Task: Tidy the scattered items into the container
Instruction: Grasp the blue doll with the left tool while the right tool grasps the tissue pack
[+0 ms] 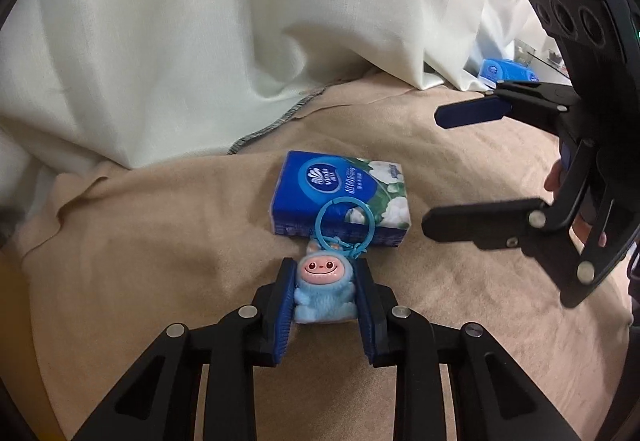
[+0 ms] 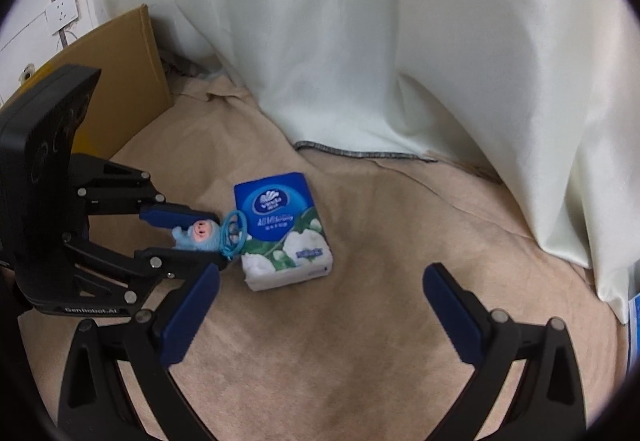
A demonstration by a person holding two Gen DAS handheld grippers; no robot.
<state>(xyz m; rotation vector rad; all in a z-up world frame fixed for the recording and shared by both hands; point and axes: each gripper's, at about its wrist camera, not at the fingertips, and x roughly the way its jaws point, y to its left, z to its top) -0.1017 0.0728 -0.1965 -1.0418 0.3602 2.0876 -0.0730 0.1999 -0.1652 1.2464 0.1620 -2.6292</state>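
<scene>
Left-wrist footage shows the left gripper (image 1: pixel 325 297) clamped on a small blue plush keychain (image 1: pixel 322 291), its blue pads pressed against either side of the toy, whose pink face looks up at the camera. The keychain's blue ring (image 1: pixel 346 219) lies over the near edge of the tissue pack (image 1: pixel 340 197), which rests flat on the tan blanket (image 1: pixel 160 241); the toy sits just in front of that pack. To the right of the pack, this view catches the right gripper (image 1: pixel 432 169) from the side, fingers spread wide with nothing between them, and a second blue pack (image 1: pixel 505 70) far behind it past the white curtain (image 1: pixel 200 41). Only the right-wrist view shows what stands left of the tissue pack (image 2: pixel 282 229): a cardboard box (image 2: pixel 124 81) against the wall and a wall socket (image 2: pixel 61 13) above it. There the right gripper (image 2: pixel 320 281) gapes open just in front of the pack, while the left gripper (image 2: pixel 208 235) holds the keychain (image 2: pixel 200 235) touching the pack's left edge.
</scene>
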